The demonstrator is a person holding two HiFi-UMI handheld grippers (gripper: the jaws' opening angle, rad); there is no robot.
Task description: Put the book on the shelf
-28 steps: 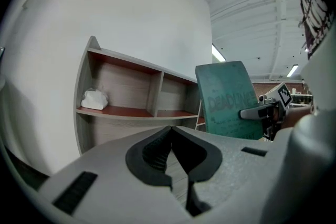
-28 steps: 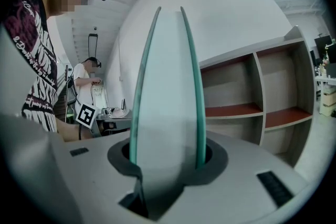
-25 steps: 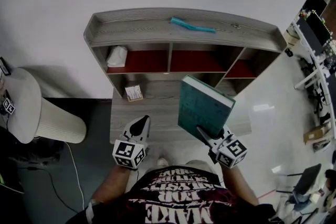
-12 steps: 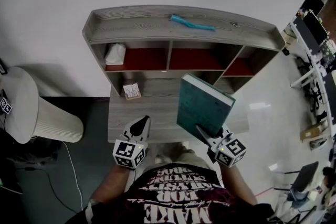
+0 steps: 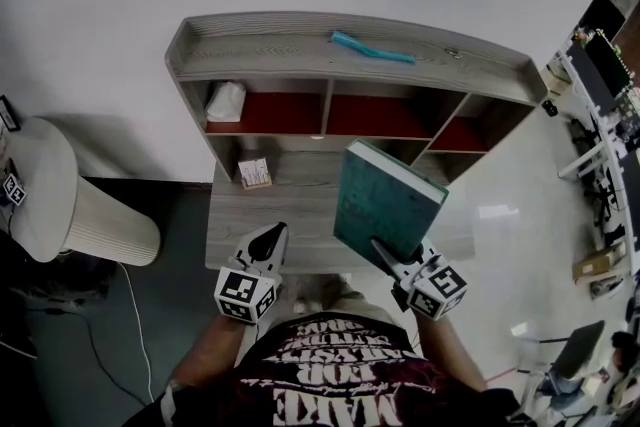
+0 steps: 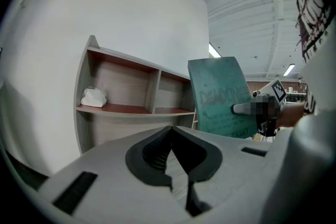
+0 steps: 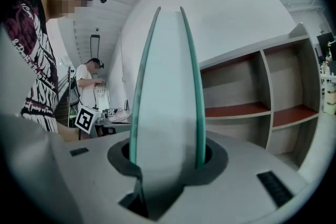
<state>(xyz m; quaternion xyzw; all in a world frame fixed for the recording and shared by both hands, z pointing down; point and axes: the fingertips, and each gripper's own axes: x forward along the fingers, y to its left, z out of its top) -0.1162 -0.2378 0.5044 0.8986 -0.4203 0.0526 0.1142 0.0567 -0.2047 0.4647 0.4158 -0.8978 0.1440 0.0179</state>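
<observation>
A thick teal book [image 5: 385, 203] stands upright in my right gripper [image 5: 392, 260], which is shut on its lower edge; the right gripper view shows its pale page edge [image 7: 165, 107] between the jaws. The book hangs in front of the grey wooden shelf [image 5: 350, 55], whose red-floored compartments [image 5: 375, 115] are open toward me. My left gripper [image 5: 268, 240] hovers over the lower shelf board, jaws shut with nothing between them; in the left gripper view the book [image 6: 223, 97] appears to the right of the shelf [image 6: 126, 92].
A teal stick [image 5: 370, 47] lies on the shelf top. A white crumpled wad [image 5: 224, 101] sits in the left compartment, a small box [image 5: 254, 175] on the lower board. A white bin [image 5: 75, 215] stands at left; desks and another person are at right.
</observation>
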